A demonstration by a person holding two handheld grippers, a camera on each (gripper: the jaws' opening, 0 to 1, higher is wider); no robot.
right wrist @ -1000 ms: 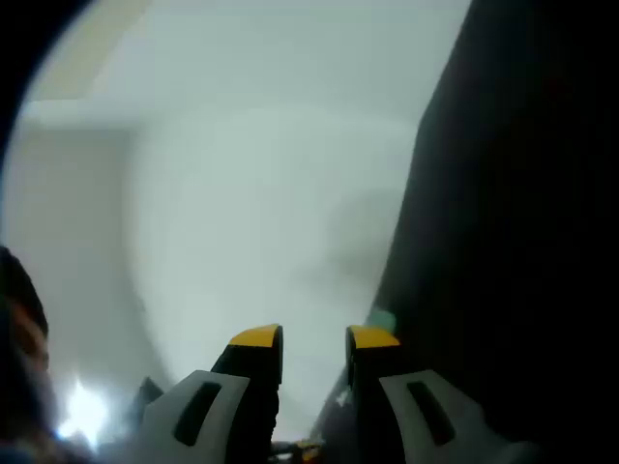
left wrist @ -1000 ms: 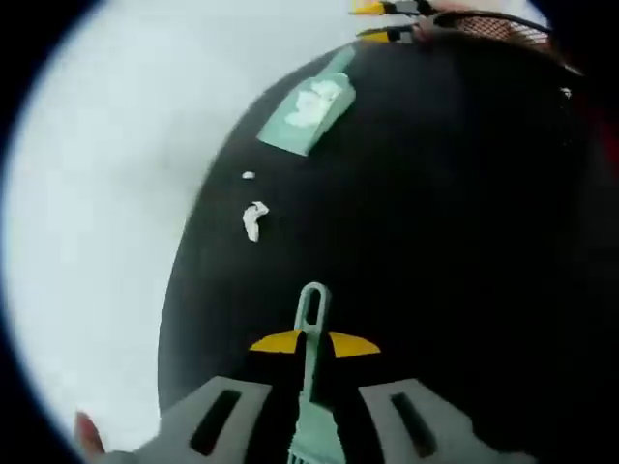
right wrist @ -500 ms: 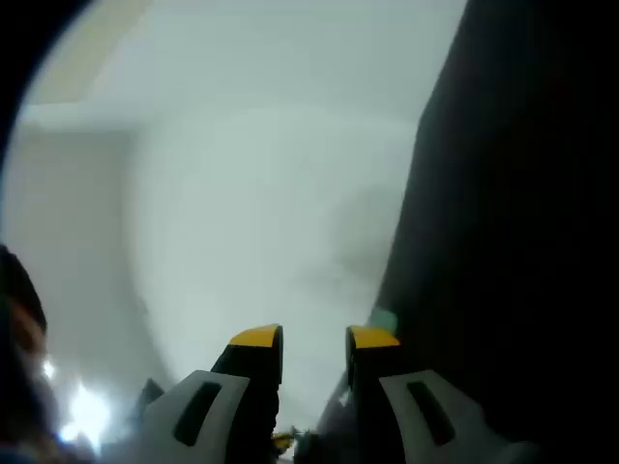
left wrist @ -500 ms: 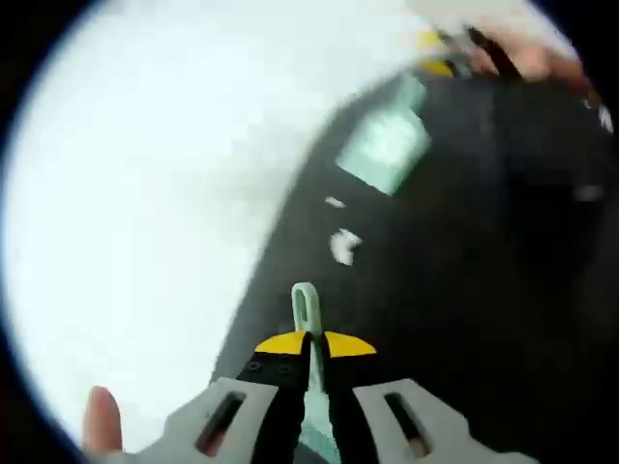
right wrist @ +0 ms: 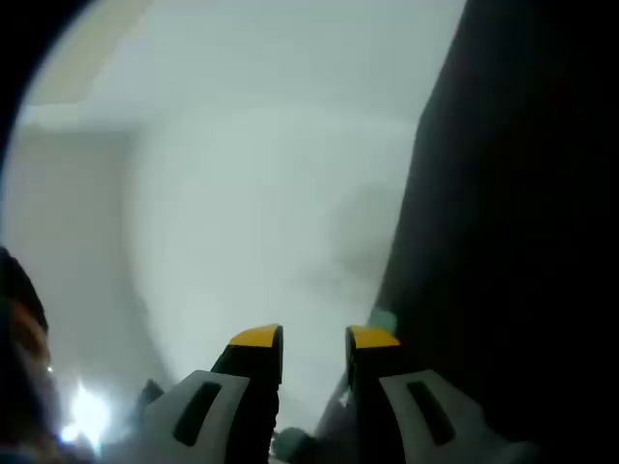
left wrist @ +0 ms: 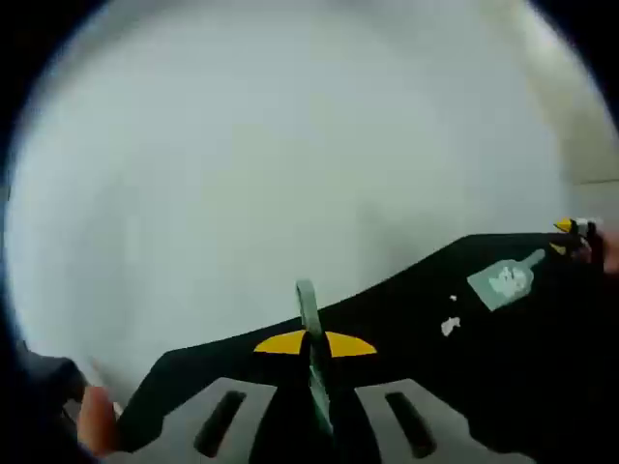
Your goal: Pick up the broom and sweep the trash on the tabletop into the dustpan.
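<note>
Largest first: the black table (left wrist: 406,319) fills the lower half of the left gripper view, tilted, its edge running from 8 o'clock up to 3 o'clock, pale floor behind it. In the right gripper view the same table (right wrist: 513,242) is the dark slab along the 3 o'clock side.

Dustpan (left wrist: 503,278) lies flat on the table at 3 o'clock in the left gripper view, handle pointing toward the far edge, with white trash already sitting in it. 2 loose scraps (left wrist: 451,325) lie on the table just beside its mouth, toward 4 o'clock; the smaller one sits above the bigger.

Your left gripper (left wrist: 314,344) is clamped on the broom (left wrist: 309,319): jaws pressed together on the pale green handle, whose hanging loop sticks up past the tips. The brush end is hidden below the jaws. The broom is well apart from the scraps.

Your right gripper (right wrist: 314,336) has its jaws parted with a narrow gap, nothing between them, aimed along the table edge. A yellow-tipped gripper shows at the table's far corner, just beyond the dustpan handle.

Progress, judged: pickup done, some trash in the pan, 2 scraps left. You need to bring the brush down behind them and push toward the pan mouth.
</note>
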